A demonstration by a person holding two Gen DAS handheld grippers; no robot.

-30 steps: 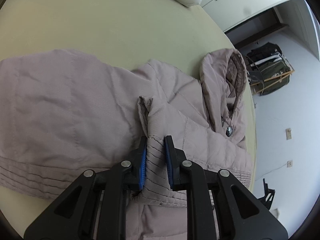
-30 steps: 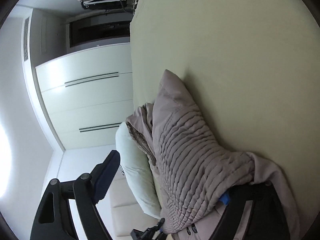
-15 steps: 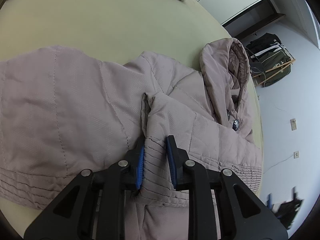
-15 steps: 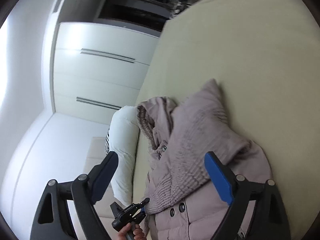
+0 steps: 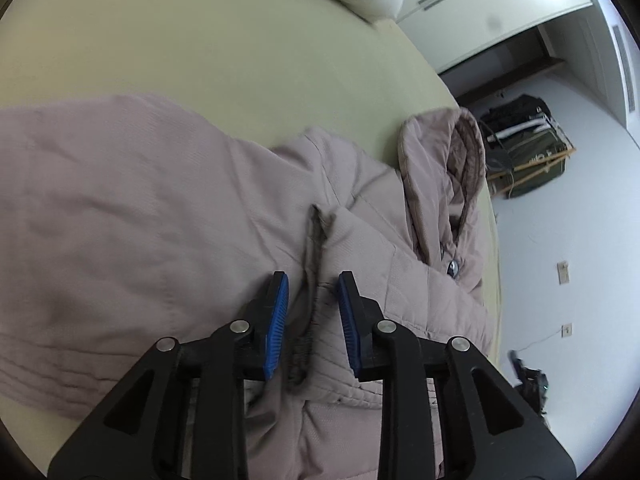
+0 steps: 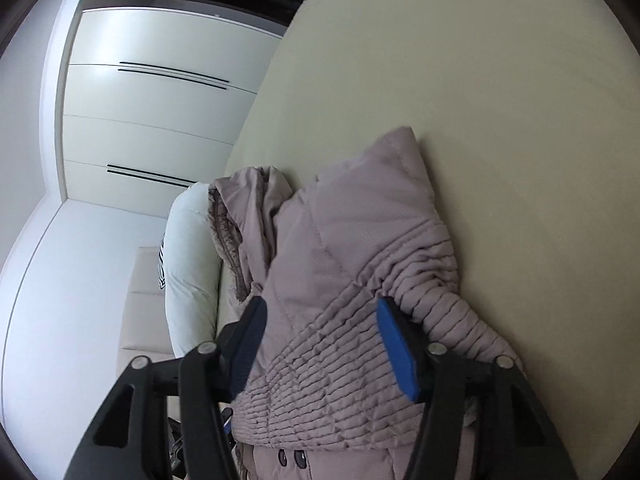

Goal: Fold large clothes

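- Since a second ago, the left gripper (image 5: 312,312) has let go of the ridge of fabric it was pinching: its blue pads now stand clear of the fold on either side and the jaws are opening. The right wrist view has rolled, so the bed (image 6: 500,92) now fills its upper right rather than its whole right side.
- Landmark: the bed, covered in a pale yellow-green sheet. Its far edge runs past the hood (image 5: 444,168); beyond that edge lie floor and white wall. Broad bare sheet is open above the jacket (image 5: 120,216) in the left view and to the right of it in the right view.
- Jacket: dusty pink, padded, lying on the bed toward its near side. One wide panel spreads flat to the left; a folded-over sleeve or panel with a ribbed, stitched band lies at centre. Dark snap buttons (image 5: 453,267) show near the hood.
- Right gripper (image 6: 320,340): jaws wide and closing, straddling the ribbed cuff (image 6: 352,360). The cuff lies between the pads; they do not visibly press on it.
- Left gripper: the raised seam ridge runs between the pads, untouched.
- Surroundings: a white pillow (image 6: 188,280) lies at the head of the bed, just beside the hood. White wardrobe doors (image 6: 152,112) stand beyond the bed's head end. A dark bag on a wooden rack (image 5: 524,148) stands on the floor beyond the bed's far edge, well apart from the jacket.
- Nothing but the jacket and pillow lies on the sheet.
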